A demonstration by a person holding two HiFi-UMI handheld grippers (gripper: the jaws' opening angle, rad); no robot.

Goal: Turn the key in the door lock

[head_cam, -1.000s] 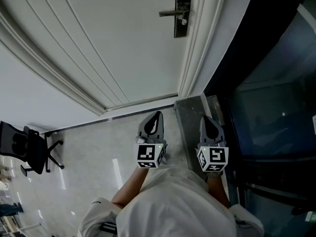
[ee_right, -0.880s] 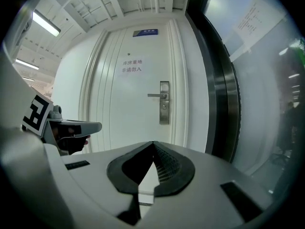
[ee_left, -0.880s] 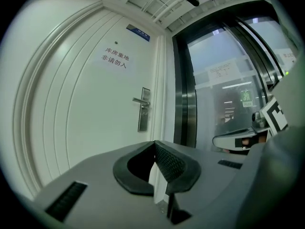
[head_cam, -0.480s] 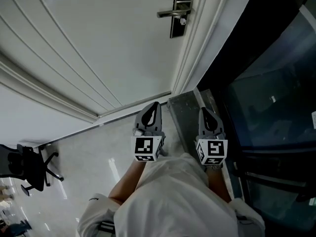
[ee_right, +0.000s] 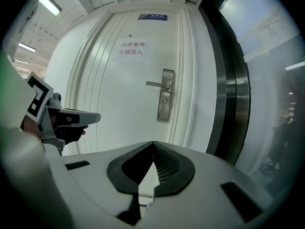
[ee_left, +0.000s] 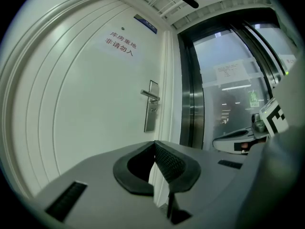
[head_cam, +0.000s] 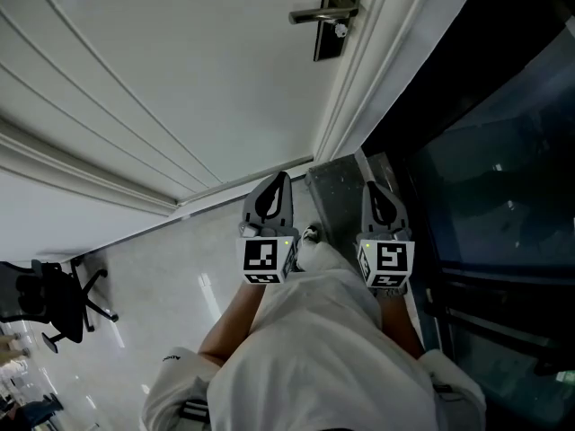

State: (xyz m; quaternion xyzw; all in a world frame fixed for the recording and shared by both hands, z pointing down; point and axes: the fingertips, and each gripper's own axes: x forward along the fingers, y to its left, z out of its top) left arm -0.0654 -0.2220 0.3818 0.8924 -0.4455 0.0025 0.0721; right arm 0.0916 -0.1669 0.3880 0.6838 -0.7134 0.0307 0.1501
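Note:
The white door carries a tall metal lock plate with a lever handle. A small round metal piece sits just under the lever; I cannot tell if it is a key. My left gripper and right gripper are side by side, low and well short of the lock, both pointing at the door. Both are shut with nothing between the pads. From the right gripper view, the lock plate is straight ahead above the shut right gripper. In the left gripper view the lock plate lies beyond the left gripper.
A dark glass wall with a steel frame adjoins the door's right side. A dark stone sill lies at its foot. A black office chair stands on the glossy floor at left. The door bears a red-lettered sign.
Both grippers have moved forward toward the door, staying shut and side by side. The chair has slid toward the lower left of the head view.

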